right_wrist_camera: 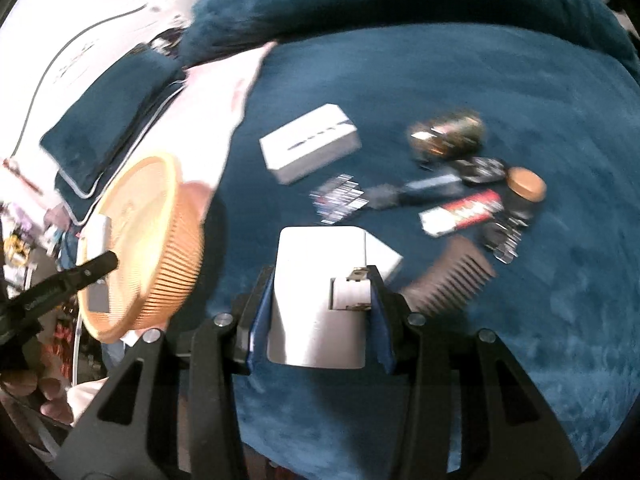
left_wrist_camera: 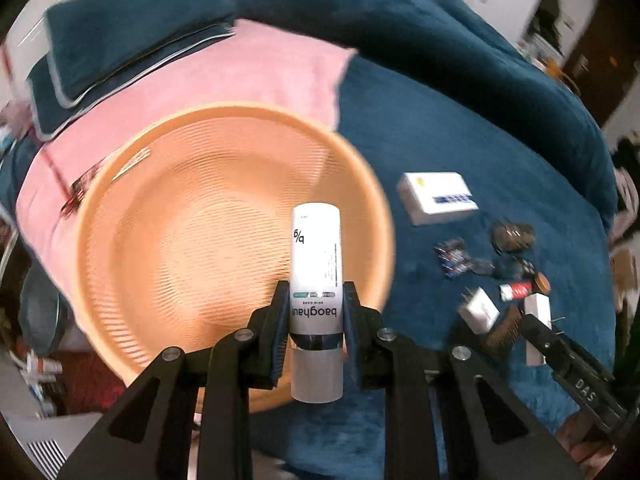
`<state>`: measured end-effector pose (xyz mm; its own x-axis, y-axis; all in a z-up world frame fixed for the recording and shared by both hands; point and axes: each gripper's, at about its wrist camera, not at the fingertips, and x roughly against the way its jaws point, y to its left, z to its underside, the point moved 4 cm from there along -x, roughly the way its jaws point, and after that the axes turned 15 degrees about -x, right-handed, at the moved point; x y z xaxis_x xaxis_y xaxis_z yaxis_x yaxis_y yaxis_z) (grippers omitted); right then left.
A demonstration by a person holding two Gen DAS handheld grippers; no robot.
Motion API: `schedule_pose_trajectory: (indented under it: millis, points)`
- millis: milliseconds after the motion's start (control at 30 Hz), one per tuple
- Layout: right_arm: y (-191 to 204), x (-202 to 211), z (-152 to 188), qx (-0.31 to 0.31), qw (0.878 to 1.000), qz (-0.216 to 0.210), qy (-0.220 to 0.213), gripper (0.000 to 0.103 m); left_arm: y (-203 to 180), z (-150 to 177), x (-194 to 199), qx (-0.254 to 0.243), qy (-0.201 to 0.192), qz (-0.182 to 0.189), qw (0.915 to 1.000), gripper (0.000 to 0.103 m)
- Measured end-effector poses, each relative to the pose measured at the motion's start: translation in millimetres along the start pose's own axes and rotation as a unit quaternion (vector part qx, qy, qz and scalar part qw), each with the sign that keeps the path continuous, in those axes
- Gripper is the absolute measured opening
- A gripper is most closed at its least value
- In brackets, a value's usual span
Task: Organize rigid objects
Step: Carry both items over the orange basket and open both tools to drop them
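Observation:
My left gripper (left_wrist_camera: pixel 316 292) is shut on a white skin-care tube (left_wrist_camera: pixel 316 248), cap end toward the camera. The tube hangs over the right side of a round orange slatted basket (left_wrist_camera: pixel 120 184). My right gripper (right_wrist_camera: pixel 320 280) is shut on a white plug adapter (right_wrist_camera: pixel 316 300), whose metal prongs (right_wrist_camera: pixel 354 292) sit against the right finger. It is above the blue blanket, to the right of the basket (right_wrist_camera: pixel 160 248). In the left wrist view, one of the right gripper's fingers (left_wrist_camera: pixel 540 332) shows low on the right.
On the blue blanket (right_wrist_camera: pixel 520 320) lie a white box (right_wrist_camera: pixel 310 152), a second white adapter (right_wrist_camera: pixel 384 258), a brown comb (right_wrist_camera: pixel 452 276), a red-and-white tube (right_wrist_camera: pixel 460 212), a brown-lidded jar (right_wrist_camera: pixel 524 188) and several small packets (right_wrist_camera: pixel 340 196). A pink towel (left_wrist_camera: pixel 240 80) and blue cushion (left_wrist_camera: pixel 132 28) lie behind the basket.

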<state>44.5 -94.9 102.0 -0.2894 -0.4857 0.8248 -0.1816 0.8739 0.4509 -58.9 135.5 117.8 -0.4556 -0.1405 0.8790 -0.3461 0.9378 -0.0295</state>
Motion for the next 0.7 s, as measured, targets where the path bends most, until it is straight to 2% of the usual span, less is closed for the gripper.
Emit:
schedule_pose_trajectory:
  millis: [300, 533, 700]
  points:
    - [89, -23, 3, 0.08, 0.996, -0.031, 0.016, 0.044, 60, 11, -19, 0.073, 0.025, -0.009, 0.997, 0.024]
    - [135, -45, 14, 0.12, 0.992, -0.034, 0.033, 0.044, 84, 16, -39, 0.089, 0.039, -0.012, 0.9951, 0.024]
    - [160, -61, 22, 0.146, 0.988, -0.029, 0.046, 0.044, 94, 23, -56, 0.108, 0.05, 0.0, 0.9929, 0.024]
